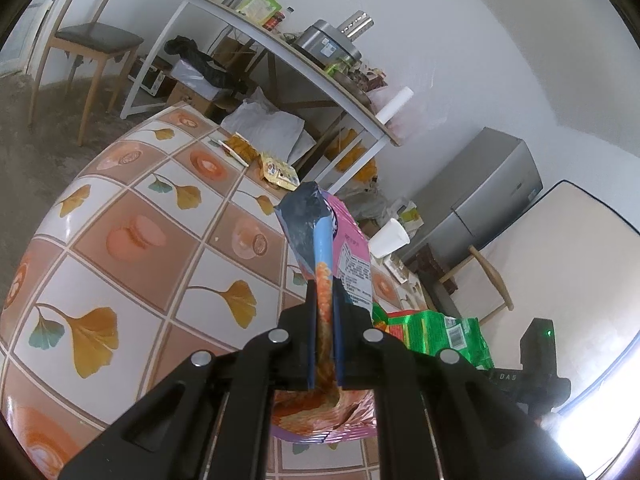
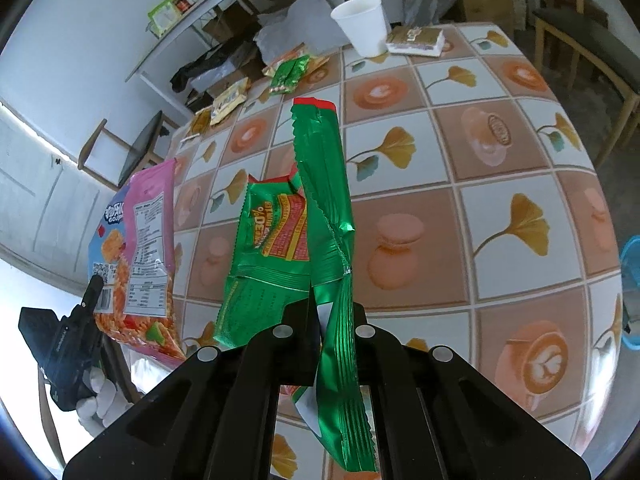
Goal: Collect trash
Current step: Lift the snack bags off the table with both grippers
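Pink snack bag (image 1: 325, 276) pinched in left gripper (image 1: 325, 320); green wrapper (image 2: 332, 216) clamped in right gripper (image 2: 326, 320), above tiled tablecloth (image 2: 500, 208).

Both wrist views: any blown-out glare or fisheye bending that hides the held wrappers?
Left wrist view: window glare washes out the lower right corner; the table bulges from fisheye, yet the pink snack bag in the left gripper stays sharp. Right wrist view: lower left is blown out; the green wrapper in the right gripper reads clearly.
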Demonstrator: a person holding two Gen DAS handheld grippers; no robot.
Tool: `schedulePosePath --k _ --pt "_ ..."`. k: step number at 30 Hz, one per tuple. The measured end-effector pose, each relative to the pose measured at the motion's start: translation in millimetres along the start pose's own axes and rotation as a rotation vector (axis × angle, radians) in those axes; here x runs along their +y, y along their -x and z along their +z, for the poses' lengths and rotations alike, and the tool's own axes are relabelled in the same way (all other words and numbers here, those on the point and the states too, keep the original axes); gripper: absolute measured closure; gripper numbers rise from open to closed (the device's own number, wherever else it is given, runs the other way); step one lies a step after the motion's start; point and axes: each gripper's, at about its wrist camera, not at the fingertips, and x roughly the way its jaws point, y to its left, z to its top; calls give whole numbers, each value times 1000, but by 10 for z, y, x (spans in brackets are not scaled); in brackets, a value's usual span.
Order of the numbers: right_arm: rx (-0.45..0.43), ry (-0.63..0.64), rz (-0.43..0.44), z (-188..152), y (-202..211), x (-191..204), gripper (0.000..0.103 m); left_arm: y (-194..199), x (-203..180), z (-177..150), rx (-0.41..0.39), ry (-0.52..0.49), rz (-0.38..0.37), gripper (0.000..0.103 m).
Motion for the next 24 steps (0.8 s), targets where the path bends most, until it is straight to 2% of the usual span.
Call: schedulePosePath --k 15,21,24 --pt "-63 -16 14 68 230 -91 102 110 -52 84 -28 18 -21 98" --pt "-121 -44 30 51 443 -249 102 214 -294 146 -39 -28 -35 98" --pt "-169 -82 29 -15 655 -442 102 183 -514 162 -27 -66 -67 98"
